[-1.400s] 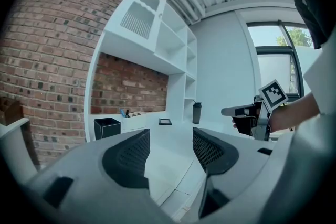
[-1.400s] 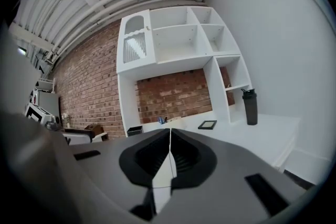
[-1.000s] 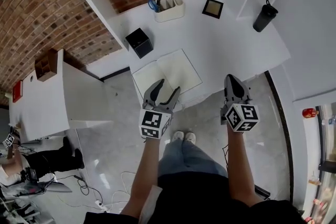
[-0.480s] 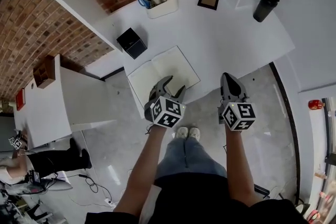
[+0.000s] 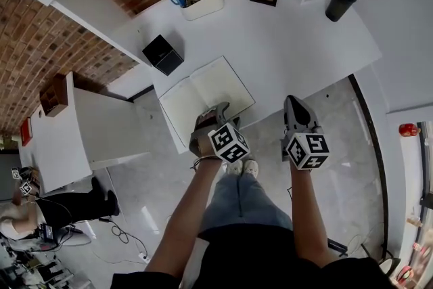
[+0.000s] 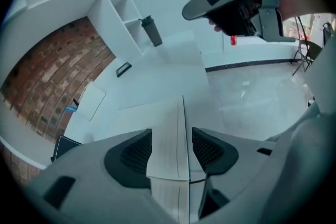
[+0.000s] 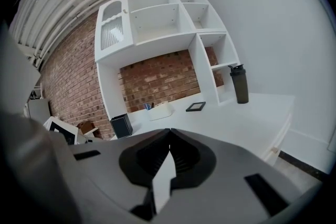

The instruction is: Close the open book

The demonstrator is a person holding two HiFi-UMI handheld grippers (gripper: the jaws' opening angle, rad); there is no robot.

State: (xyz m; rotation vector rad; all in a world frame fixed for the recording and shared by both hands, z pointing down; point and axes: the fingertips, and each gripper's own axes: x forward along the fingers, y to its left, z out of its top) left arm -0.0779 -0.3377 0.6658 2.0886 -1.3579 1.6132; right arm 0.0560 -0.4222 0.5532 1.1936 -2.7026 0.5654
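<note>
Book [image 5: 203, 95] open; left gripper [image 5: 215, 112] spread astride its near edge; right gripper [image 5: 295, 103] pressed together.

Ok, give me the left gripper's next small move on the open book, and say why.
Probably shut the left gripper on the near edge of the book: its jaws stand apart with that edge between them. The book lies flat open, and the right gripper is shut, off to the side.
</note>
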